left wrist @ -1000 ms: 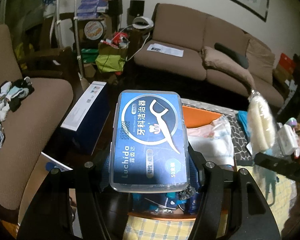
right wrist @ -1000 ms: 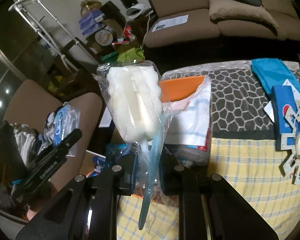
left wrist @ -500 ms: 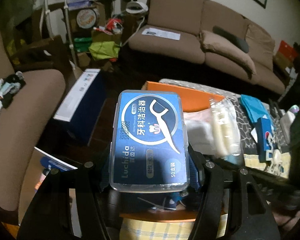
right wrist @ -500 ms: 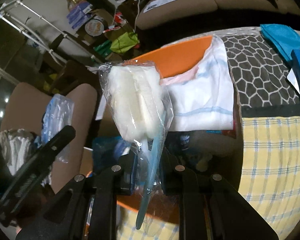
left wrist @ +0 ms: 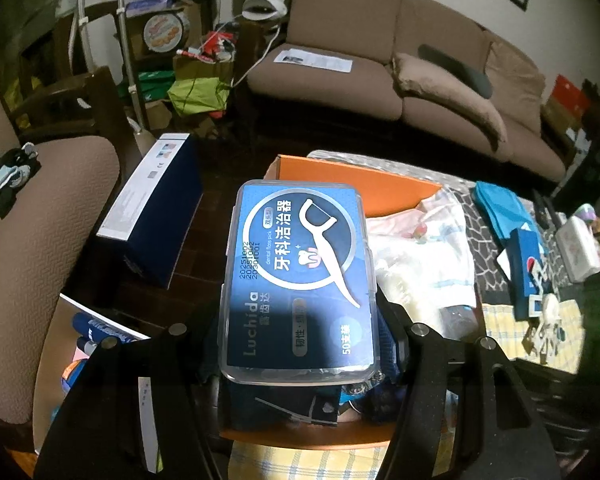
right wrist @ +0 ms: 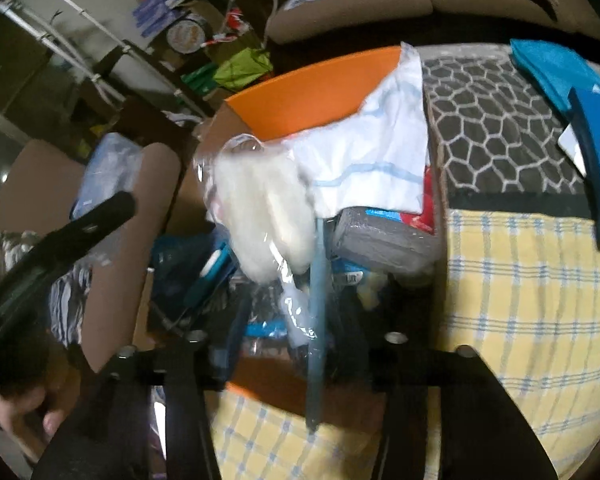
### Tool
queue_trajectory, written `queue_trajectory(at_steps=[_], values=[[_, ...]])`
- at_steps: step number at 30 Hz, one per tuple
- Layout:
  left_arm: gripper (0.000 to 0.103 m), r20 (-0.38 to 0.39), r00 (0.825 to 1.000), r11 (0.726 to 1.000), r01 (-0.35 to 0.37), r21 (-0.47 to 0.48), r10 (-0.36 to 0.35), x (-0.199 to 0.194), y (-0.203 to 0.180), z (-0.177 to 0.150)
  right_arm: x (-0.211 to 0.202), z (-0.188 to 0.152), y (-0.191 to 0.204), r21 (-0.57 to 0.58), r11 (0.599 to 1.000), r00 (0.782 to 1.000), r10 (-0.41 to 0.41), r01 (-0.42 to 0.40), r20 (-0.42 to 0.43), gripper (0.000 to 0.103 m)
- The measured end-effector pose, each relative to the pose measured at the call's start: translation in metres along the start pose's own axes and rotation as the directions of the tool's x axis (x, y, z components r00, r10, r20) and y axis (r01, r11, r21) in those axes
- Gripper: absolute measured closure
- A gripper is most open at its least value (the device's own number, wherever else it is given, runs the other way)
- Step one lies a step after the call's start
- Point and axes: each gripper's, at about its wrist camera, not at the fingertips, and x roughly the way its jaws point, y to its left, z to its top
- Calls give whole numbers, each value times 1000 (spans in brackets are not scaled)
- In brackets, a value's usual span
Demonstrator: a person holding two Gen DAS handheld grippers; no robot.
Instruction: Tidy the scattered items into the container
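Observation:
My left gripper (left wrist: 300, 322) is shut on a clear floss pick box (left wrist: 300, 272) with a blue label, held just above the orange container (left wrist: 340, 184). In the right wrist view my right gripper (right wrist: 294, 316) hangs over the same orange container (right wrist: 308, 92) and its jaws are opening. Between them lies a bagged white sponge brush (right wrist: 268, 216) with a blue handle, blurred and tilted left. The pads stand apart from the handle. The container holds a white cloth (right wrist: 380, 160), a grey pack (right wrist: 384, 236) and several small blue items. The left gripper's finger (right wrist: 80, 232) shows at the left.
The container stands at the edge of a table with a yellow checked cloth (right wrist: 520, 300) and a dark honeycomb mat (right wrist: 492, 128). Blue packets (left wrist: 524, 256) lie to the right. A navy carton (left wrist: 156, 208) and a brown armchair (left wrist: 40, 220) are left, a sofa (left wrist: 400, 72) behind.
The right gripper's jaws have spread off the brush handle, and the bagged brush has tipped and sunk toward the container. Both grippers came lower over the container; the left keeps its grip.

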Motion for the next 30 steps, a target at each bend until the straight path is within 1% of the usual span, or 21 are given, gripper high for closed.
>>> queue_trajectory(at_steps=[4, 5, 6, 7, 8, 9, 10, 11, 12, 13, 14, 16, 18, 20, 22, 25, 28, 30], values=[[44, -19, 999, 1000, 30, -5, -30, 3, -2, -1, -29, -5, 3, -29, 1000, 999, 11, -10, 34, 44], [44, -32, 998, 998, 55, -15, -55, 5, -1, -1, -38, -6, 5, -33, 999, 999, 8, -7, 49, 43], [44, -58, 992, 993, 114, -44, -116, 8, 2, -1, -44, -6, 6, -33, 999, 998, 6, -4, 62, 43], [44, -74, 984, 986, 155, -68, -160, 9, 5, 0, -51, -7, 6, -32, 999, 997, 5, -3, 75, 42], [44, -96, 971, 973, 207, -102, -217, 13, 8, -1, -58, -7, 5, -30, 1000, 996, 7, -4, 86, 42], [44, -121, 960, 964, 239, -120, -253, 16, 9, -1, -64, -7, 4, -31, 1000, 996, 9, -6, 94, 41], [44, -146, 953, 961, 247, -123, -264, 20, 8, -2, -70, -8, 4, -32, 999, 995, 6, -3, 100, 41], [42, -179, 952, 966, 229, -119, -248, 24, 6, -3, -75, -9, 3, -33, 999, 994, -2, 5, 109, 40], [37, -194, 955, 971, 206, -119, -226, 26, 5, -3, -79, -9, 2, -32, 999, 993, -9, 13, 116, 39], [22, -200, 959, 977, 177, -123, -199, 27, 4, -3, -82, -10, 1, -26, 999, 992, -18, 22, 122, 37], [12, -193, 963, 978, 163, -130, -187, 25, 4, -2, -86, -12, 0, -20, 999, 992, -28, 31, 125, 37], [9, -159, 965, 970, 185, -157, -209, 17, 6, 0, -92, -19, -5, -14, 999, 991, -33, 35, 126, 36], [7, -134, 956, 955, 234, -181, -259, 8, 6, 2, -100, -29, -14, -13, 999, 991, -47, 49, 128, 36], [5, -112, 953, 949, 258, -183, -281, 0, 5, 2, -111, -42, -26, -9, 997, 988, -79, 80, 131, 35], [4, -110, 950, 948, 271, -167, -291, -6, -2, 0, -121, -55, -38, -3, 993, 985, -114, 115, 131, 32], [4, -121, 947, 950, 281, -133, -297, -10, -18, -5, -141, -80, -68, 23, 979, 969, -206, 204, 135, 29], [4, -139, 944, 954, 290, -78, -298, -13, -42, -14, -156, -99, -100, 68, 964, 955, -265, 258, 134, 27], [4, -157, 944, 956, 292, -15, -291, -13, -64, -21, -164, -110, -126, 112, 949, 943, -308, 295, 124, 26]])
